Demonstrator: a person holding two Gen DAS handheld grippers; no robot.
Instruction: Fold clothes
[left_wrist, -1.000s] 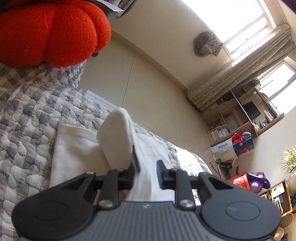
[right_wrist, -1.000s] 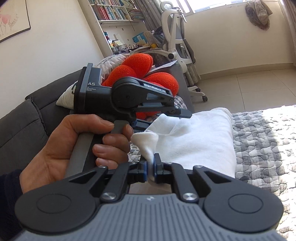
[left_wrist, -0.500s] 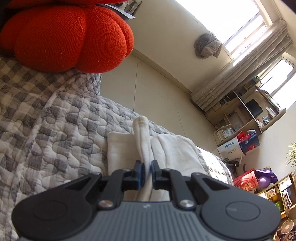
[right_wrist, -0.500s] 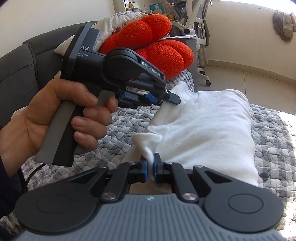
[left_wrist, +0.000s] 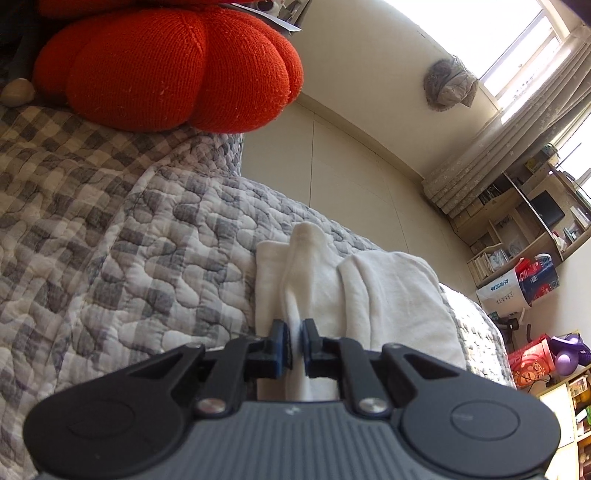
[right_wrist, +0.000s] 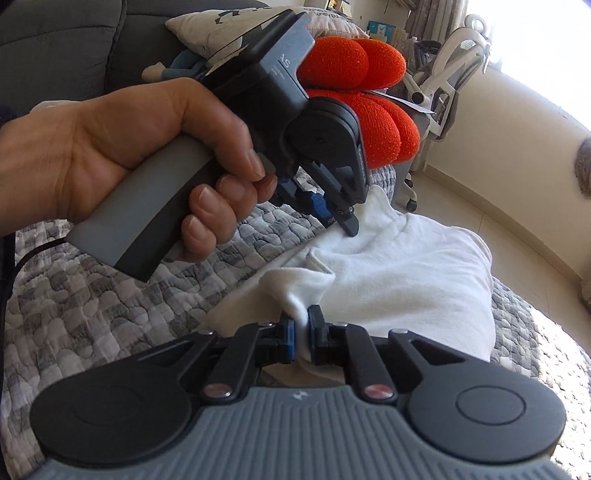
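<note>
Garment: a white garment (right_wrist: 406, 273) lies partly folded on a grey-and-white quilted cover (left_wrist: 129, 258), with bunched folds along its near edge.
Left gripper: the left gripper (left_wrist: 293, 341) has its blue-padded fingers nearly closed, pinching a raised ridge of the white cloth.
Right gripper: the right gripper (right_wrist: 301, 334) is likewise clamped on a bunched corner of the cloth.
Hand: a person's left hand (right_wrist: 147, 155) grips the left tool's grey handle, just above the quilt.
Cushion: a red knitted cushion (left_wrist: 173, 70) sits on the quilt beyond the garment, well apart from it.
Background: a white office chair (right_wrist: 439, 88) stands behind the cushion.
</note>
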